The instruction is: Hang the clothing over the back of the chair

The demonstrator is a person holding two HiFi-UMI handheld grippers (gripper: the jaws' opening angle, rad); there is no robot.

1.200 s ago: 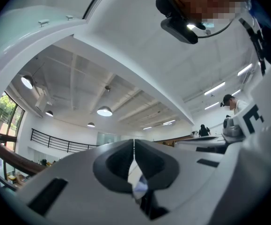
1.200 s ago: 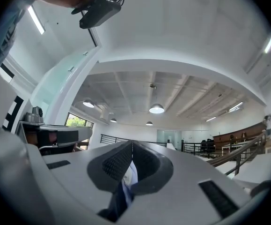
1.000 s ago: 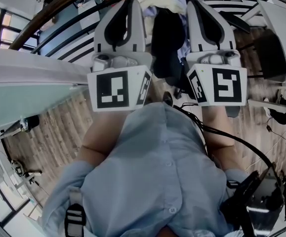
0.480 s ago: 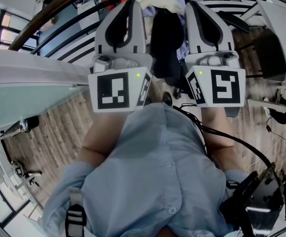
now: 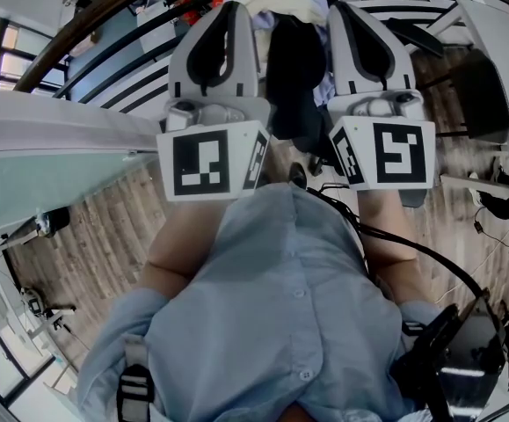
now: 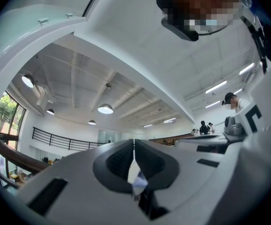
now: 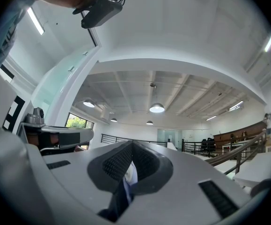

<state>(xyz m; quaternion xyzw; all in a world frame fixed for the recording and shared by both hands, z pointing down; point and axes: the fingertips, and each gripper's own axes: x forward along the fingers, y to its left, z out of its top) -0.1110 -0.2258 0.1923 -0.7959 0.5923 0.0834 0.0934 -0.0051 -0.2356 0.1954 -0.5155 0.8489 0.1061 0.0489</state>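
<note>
Your left gripper (image 6: 134,149) and right gripper (image 7: 131,149) both pinch the clothing (image 5: 294,77) tight above the wooden floor (image 5: 87,236) by a railing (image 5: 87,26).

floor: wood planks (image 5: 78,236) | railing: black (image 6: 60,139) | ceiling lamps: lit (image 7: 157,108) | cable: black (image 5: 439,258)

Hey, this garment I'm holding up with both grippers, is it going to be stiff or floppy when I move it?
Probably floppy: the garment sags in loose dark folds between the left gripper and right gripper. Likely light, since thin pinched edges hold it. Hanging unsupported, it may swing.
</note>
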